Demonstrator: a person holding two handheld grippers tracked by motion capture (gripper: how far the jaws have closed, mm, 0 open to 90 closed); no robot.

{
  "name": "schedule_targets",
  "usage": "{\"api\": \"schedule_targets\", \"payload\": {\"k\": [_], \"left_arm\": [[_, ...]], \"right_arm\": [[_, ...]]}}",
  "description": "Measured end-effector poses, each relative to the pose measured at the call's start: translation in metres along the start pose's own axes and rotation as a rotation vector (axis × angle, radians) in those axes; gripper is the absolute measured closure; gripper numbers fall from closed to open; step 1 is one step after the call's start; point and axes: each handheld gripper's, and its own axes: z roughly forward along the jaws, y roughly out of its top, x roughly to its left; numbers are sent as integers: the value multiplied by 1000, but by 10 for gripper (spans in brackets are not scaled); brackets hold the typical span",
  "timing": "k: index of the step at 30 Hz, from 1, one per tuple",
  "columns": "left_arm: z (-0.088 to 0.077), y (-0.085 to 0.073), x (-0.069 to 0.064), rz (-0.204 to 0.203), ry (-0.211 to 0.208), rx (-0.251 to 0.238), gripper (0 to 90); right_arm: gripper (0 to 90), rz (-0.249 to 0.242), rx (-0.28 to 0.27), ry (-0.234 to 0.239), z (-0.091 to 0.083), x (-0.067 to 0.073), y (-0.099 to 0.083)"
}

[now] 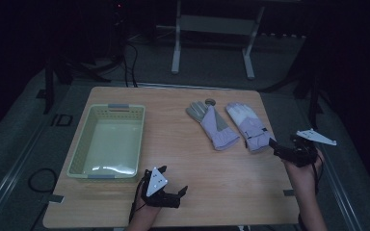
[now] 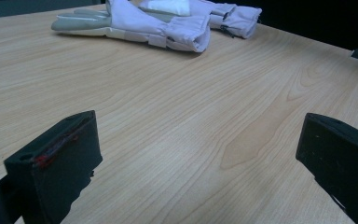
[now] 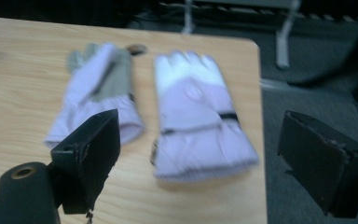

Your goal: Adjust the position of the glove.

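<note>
Right gripper (image 1: pixel 275 146), jaws apart, pointed at the right glove's (image 1: pixel 247 126) cuff, at its ten o'clock; left gripper (image 1: pixel 182 191) likewise gaped.

Dim lab: wooden table (image 1: pixel 221 192), floor cables (image 1: pixel 130 57), metal stand (image 1: pixel 212 29)

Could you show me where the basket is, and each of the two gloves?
basket (image 1: pixel 137 139): high view, on its right wall.
grey-palmed glove (image 1: pixel 220 137): high view, on its lilac cuff.
white-fingered glove (image 3: pixel 193 109): right gripper view, on the back of the hand.

Left claw (image 1: pixel 182 191) and right claw (image 1: pixel 273 143) both gape wide, empty.
</note>
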Motion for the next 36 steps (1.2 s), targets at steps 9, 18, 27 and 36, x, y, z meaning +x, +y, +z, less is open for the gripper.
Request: {"api": "schedule_targets", "payload": {"k": [9, 18, 27, 36], "left_arm": [[0, 0, 0, 5, -5, 4, 0], [1, 0, -2, 27, -1, 5, 0], [0, 0, 0, 10, -10, 1, 0], [0, 0, 0, 8, -13, 0, 0]], "right_arm": [[182, -113, -52, 68, 1, 17, 43], [167, -174, -6, 175, 26, 37, 66], [174, -148, 77, 248, 70, 52, 80], [304, -177, 145, 291, 115, 70, 80]]}}
